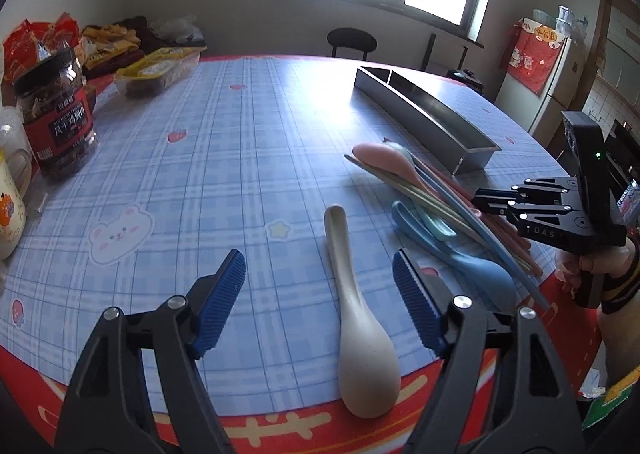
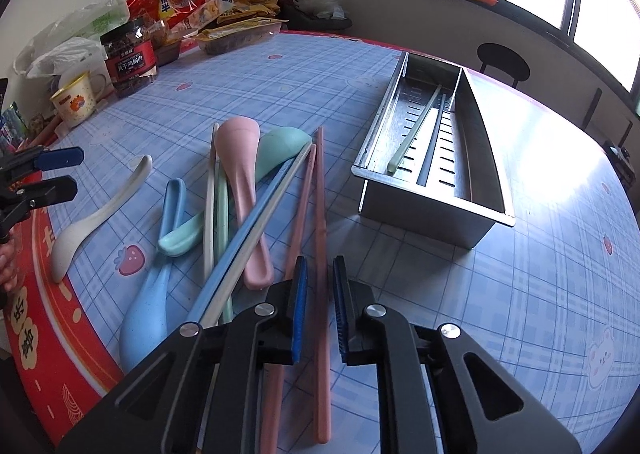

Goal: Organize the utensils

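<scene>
A cream spoon (image 1: pixel 360 334) lies on the checked tablecloth with its handle between the wide-apart pads of my open left gripper (image 1: pixel 318 260); nothing touches it. Right of it is a heap of pink (image 2: pixel 240 158), green (image 2: pixel 280 150) and blue (image 2: pixel 148 306) spoons and several chopsticks. My right gripper (image 2: pixel 320 260) straddles one pink chopstick (image 2: pixel 320 194); its jaws stand narrow, with a thin gap on each side of the stick. The metal tray (image 2: pixel 432 206) beyond holds a green chopstick (image 2: pixel 416 130) and a dark one (image 2: pixel 434 142).
A snack jar (image 1: pixel 56 114), a mug (image 2: pixel 76 102) and food packets crowd the far left of the table. The red table border (image 1: pixel 280 426) runs close under both grippers. A black chair (image 1: pixel 352 40) stands behind the table, below the window.
</scene>
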A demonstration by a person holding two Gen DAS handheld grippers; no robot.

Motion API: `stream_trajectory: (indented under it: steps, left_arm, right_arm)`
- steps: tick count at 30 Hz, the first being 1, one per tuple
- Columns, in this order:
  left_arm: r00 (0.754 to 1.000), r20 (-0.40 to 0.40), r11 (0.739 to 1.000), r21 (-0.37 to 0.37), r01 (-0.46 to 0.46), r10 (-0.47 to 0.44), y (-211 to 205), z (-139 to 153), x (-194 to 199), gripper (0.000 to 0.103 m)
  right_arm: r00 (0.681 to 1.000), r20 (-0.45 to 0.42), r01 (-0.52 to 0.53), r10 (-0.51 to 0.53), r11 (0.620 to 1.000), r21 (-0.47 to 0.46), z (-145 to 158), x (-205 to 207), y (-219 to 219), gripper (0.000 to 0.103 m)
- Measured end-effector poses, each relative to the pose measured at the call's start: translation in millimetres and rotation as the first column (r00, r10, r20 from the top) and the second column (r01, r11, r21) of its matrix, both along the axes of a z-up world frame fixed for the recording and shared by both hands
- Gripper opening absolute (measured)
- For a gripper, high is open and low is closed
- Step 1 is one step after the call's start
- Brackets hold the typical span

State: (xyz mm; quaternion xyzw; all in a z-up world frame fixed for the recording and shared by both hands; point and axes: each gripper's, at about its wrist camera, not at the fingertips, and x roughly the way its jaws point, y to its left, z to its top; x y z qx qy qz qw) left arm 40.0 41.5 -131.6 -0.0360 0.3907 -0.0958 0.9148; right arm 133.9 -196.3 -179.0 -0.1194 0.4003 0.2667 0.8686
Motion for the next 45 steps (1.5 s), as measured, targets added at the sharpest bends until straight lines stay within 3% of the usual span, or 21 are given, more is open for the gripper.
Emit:
stream_trajectory:
  steps: [9,16,21,22,23,30,31,32,37,39,41,45]
  left_arm:
    - [0.995,-0.1,1.0,-0.014,0.021,-0.022,-9.4,-17.9,-5.4,0.052]
    - [0.994,-0.111,0.999,0.035,0.019,-0.015,-20.8,-21.7,-3.9,0.051]
    - [0.992,-0.122,0.995,0.093,0.033,-0.022,-28.6,-25.0,-5.6,0.044]
    - [0.992,-0.125,0.995,0.095,0.036,-0.024,-29.1,-24.7,-5.6,0.042]
    - [0.992,-0.127,0.995,0.094,0.041,-0.028,-29.1,-24.5,-5.0,0.032]
    - [0.994,-0.1,0.993,0.113,-0.026,0.037,-9.7,-16.3,15.9,0.017]
    - [0.995,-0.093,0.993,0.113,-0.036,0.046,-7.3,-13.9,18.9,0.008]
    - [0.994,-0.097,0.993,0.11,-0.036,0.047,-6.3,-12.6,21.7,0.005]
    - [0.988,-0.154,0.993,0.111,0.029,-0.012,-20.3,-19.7,24.5,0.008]
    - [0.99,-0.144,0.993,0.116,0.024,-0.007,-20.6,-19.3,21.1,0.016]
    - [0.993,-0.118,0.994,0.109,0.008,0.005,-16.2,-13.7,16.7,0.038]
    - [0.992,-0.119,0.99,0.137,-0.014,0.03,-4.9,-10.6,14.6,0.037]
  right_arm:
    - [1.0,-0.005,-0.011,0.011,1.0,0.008,0.3,-0.8,-0.3,0.013]
    - [1.0,-0.008,-0.012,0.013,1.0,0.013,0.5,-0.8,-0.6,0.013]
    - [1.0,-0.009,-0.013,0.013,1.0,0.015,0.5,-0.2,-0.9,0.013]
    - [1.0,-0.009,-0.013,0.013,1.0,0.015,0.6,-0.2,-0.8,0.013]
    - [1.0,-0.009,-0.013,0.013,1.0,0.015,0.6,-0.3,-0.6,0.013]
    - [1.0,-0.01,-0.013,0.013,1.0,0.017,0.7,-0.3,-1.3,0.013]
    - [1.0,-0.01,-0.013,0.013,1.0,0.017,0.7,-0.2,-1.3,0.013]
    - [1.0,-0.01,-0.013,0.013,1.0,0.017,0.7,-0.2,-1.3,0.013]
    - [1.0,-0.012,-0.013,0.013,1.0,0.021,0.9,-0.2,-1.5,0.013]
    - [1.0,-0.014,-0.013,0.013,1.0,0.024,1.3,0.1,-1.9,0.013]
    - [1.0,-0.015,-0.013,0.014,1.0,0.026,1.5,0.1,-2.0,0.013]
    - [1.0,-0.018,-0.014,0.015,0.999,0.031,1.1,0.5,-2.8,0.013]
